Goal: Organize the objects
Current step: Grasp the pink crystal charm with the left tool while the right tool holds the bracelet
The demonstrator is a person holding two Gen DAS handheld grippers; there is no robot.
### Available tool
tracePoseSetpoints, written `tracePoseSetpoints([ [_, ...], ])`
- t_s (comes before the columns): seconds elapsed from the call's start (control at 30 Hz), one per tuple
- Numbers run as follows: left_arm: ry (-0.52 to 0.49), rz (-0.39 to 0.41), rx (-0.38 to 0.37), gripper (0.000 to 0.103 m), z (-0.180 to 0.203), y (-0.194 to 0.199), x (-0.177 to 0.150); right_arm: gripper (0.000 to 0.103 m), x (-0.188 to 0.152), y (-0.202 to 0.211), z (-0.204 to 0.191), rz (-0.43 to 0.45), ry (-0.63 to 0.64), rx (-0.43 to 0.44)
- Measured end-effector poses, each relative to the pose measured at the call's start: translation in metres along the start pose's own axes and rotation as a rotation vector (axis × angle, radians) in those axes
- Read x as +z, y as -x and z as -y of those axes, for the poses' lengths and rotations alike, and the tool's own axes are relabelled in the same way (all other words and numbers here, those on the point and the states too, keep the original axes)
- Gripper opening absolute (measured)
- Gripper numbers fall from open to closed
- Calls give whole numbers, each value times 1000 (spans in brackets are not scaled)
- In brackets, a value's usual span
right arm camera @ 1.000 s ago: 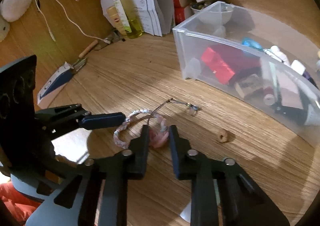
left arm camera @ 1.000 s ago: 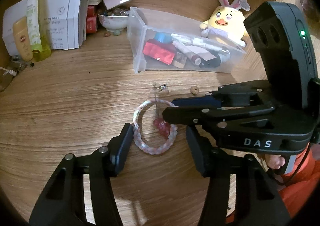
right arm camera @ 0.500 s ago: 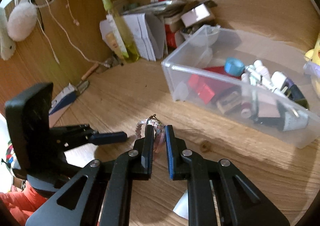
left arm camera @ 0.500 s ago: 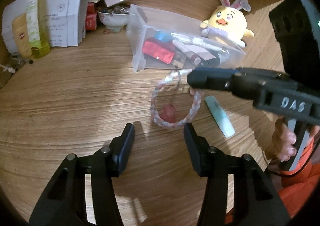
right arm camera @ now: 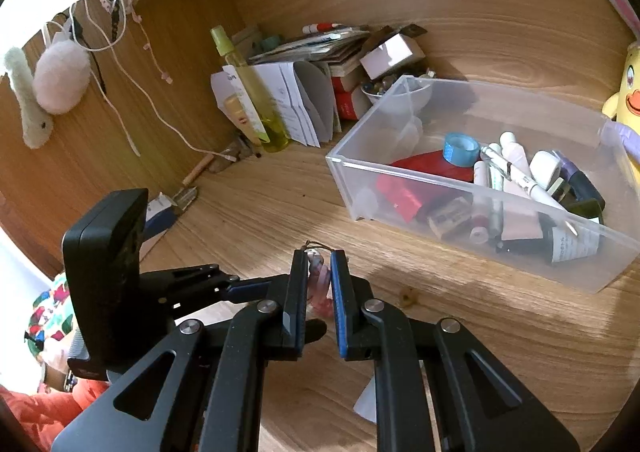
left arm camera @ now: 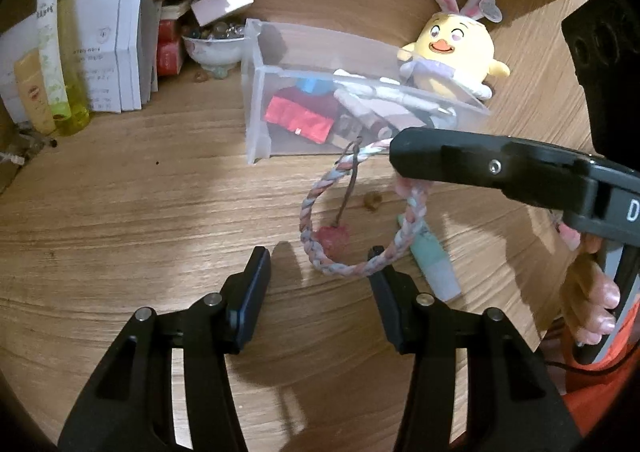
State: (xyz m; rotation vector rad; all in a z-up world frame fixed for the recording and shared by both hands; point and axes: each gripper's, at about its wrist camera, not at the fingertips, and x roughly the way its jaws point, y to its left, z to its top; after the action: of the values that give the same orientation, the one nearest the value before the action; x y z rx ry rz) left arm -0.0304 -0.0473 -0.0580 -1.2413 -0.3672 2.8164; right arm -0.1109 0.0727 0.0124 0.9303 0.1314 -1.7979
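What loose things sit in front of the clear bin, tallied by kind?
Braided bracelet, pinched in the right gripper: 1
Mint tube lying on the desk: 1
Small brown bead: 1
Total: 3

A wood-grain surface [left arm camera: 120, 211] carries a clear plastic bin [left arm camera: 256, 119] filled with small items. Behind the bin's left end stands a floral bowl [left arm camera: 212, 51], beside folded white papers [left arm camera: 116, 63] and a yellow-green bottle [left arm camera: 68, 91]. A yellow chick plush [left arm camera: 456, 51] sits behind the bin's right end. A mint tube [left arm camera: 434, 264] and a small tan bead [left arm camera: 373, 201] lie nearer the front.
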Motion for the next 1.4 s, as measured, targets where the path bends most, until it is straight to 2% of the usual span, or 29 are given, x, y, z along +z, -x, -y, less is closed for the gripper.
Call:
tracePoseSetpoints([
  [0.1, -8, 19, 21, 47, 5, 1, 3, 10, 0, 5, -1, 11, -3, 21],
  [0.17, 1, 30, 11, 37, 5, 2, 5, 10, -1, 8, -2, 16, -5, 26],
  [0.23, 3, 39, 3, 31, 6, 2, 6, 10, -2, 11, -2, 21, -9, 34],
  [0.4, -2, 31, 10, 29, 8, 0, 7, 10, -5, 16, -3, 20, -11, 55],
  [0.43, -5, 33, 8, 23, 8, 0, 7, 10, -6, 17, -3, 21, -12, 57],
  [0.47, -13, 33, 7, 21, 9, 0, 7, 10, -7, 18, -3, 22, -14, 59],
  [0.73, -32, 39, 42, 21, 12, 2, 6, 10, -7, 34, 6, 63, -37, 49],
  [0.9, 6, 41, 47, 21, 4, 5, 10, 10, -6, 48, 23, 103, -73, 3],
  [1.13, 7, 56, 79, 21, 3, 10, 14, 10, -8, 57, 58, 128, -138, -89],
  [1.4, 44, 62, 89, 21, -8, 11, 24, 10, -5, 74, 84, 164, -182, -128],
])
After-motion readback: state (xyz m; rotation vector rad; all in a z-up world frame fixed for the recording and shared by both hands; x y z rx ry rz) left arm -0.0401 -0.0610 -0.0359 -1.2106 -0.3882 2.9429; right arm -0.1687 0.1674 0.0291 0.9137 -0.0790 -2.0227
